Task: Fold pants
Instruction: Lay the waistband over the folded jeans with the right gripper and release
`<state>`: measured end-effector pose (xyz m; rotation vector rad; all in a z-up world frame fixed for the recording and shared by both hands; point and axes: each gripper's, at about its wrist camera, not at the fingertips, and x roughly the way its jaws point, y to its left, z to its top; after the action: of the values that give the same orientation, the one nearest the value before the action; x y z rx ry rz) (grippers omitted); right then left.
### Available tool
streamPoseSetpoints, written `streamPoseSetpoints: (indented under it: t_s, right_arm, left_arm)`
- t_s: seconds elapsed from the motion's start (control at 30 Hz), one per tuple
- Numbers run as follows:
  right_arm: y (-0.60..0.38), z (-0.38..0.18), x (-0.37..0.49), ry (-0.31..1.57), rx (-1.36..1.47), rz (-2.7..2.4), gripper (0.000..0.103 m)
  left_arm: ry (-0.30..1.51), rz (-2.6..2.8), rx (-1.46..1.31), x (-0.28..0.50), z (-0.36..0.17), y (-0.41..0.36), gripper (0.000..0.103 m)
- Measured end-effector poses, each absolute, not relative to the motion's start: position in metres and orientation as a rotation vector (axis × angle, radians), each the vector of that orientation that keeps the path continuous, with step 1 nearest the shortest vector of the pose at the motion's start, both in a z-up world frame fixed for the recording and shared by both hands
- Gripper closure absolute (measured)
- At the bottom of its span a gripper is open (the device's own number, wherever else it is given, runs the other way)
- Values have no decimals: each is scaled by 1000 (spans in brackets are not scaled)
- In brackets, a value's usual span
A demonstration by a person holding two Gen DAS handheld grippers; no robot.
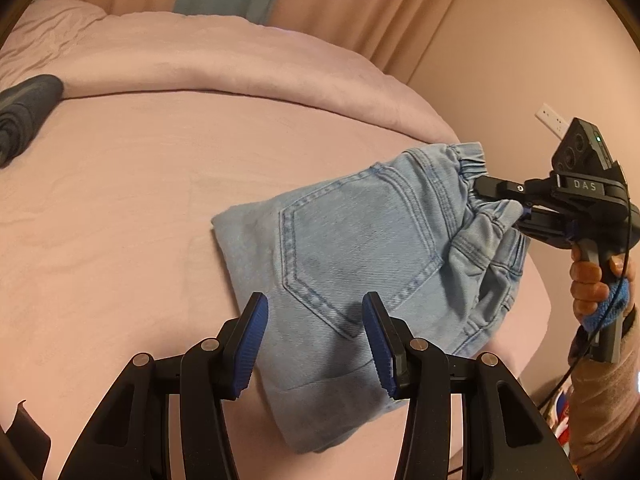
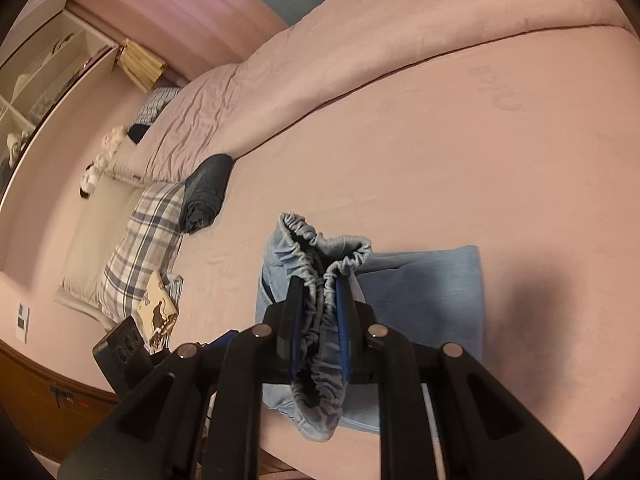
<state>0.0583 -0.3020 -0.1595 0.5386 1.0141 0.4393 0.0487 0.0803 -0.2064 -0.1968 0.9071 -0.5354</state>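
- A pair of light-blue jeans (image 1: 344,236) lies folded on the pink bed (image 1: 120,208), back pocket facing up in the left wrist view.
- The right claw (image 1: 498,206) is clamped on the gathered elastic waistband (image 2: 320,264) of the jeans; bunched fabric fills the narrow gap between its blue pads (image 2: 343,320).
- The waistband end is raised off the bed in that grip, while the lower folded part of the jeans lies flat on the sheet.
- A hand (image 1: 592,280) holds the right claw's handle at the right edge of the left wrist view, with a cable running down from it.
- The left claw (image 1: 316,344) stands partly open above the near edge of the jeans; its blue pads (image 1: 252,344) are apart, and I cannot tell whether either one touches the denim.
- A dark folded garment (image 2: 204,196) rests farther up the bed, well apart from the jeans, just beside the edge of the turned-back pink duvet (image 2: 360,48).
- A plaid pillow (image 2: 140,240) lies near the dark garment at the bed's left side in the right wrist view.
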Motion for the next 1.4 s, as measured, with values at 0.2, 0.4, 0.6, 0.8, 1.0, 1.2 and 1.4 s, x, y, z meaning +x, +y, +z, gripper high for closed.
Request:
streamPoseSetpoints:
  t_s: [0.2,0.4,0.6,0.8,1.0,1.2,1.4]
  right_arm:
    - [-325,-170,47,1014,592,399,88]
    - [-345,-189,42,1038,650,356,88]
    - [-346,-217,47,1105,672,349,88]
    - [-349,-226,49,1120,722,382,88]
    - [-328,-206,56,1090,707,489,88]
    - [-325,-228,57,1148,698,436,87]
    - [-344,-262,52,1183,740,358,82]
  left_arm:
    - [935,-550,-159,64,-210,60,56]
    - [961,-547,-143,73,-213,56,56]
    - [989,-518,-92,77,-221,50,56]
    - [998,-489,-64,82,-224,46,56]
    - [979,-444,-96,88,-216,61,56]
    - [980,-435,-83,89,-218,58,56]
    - [991,-428,-17,84,-226,46,56]
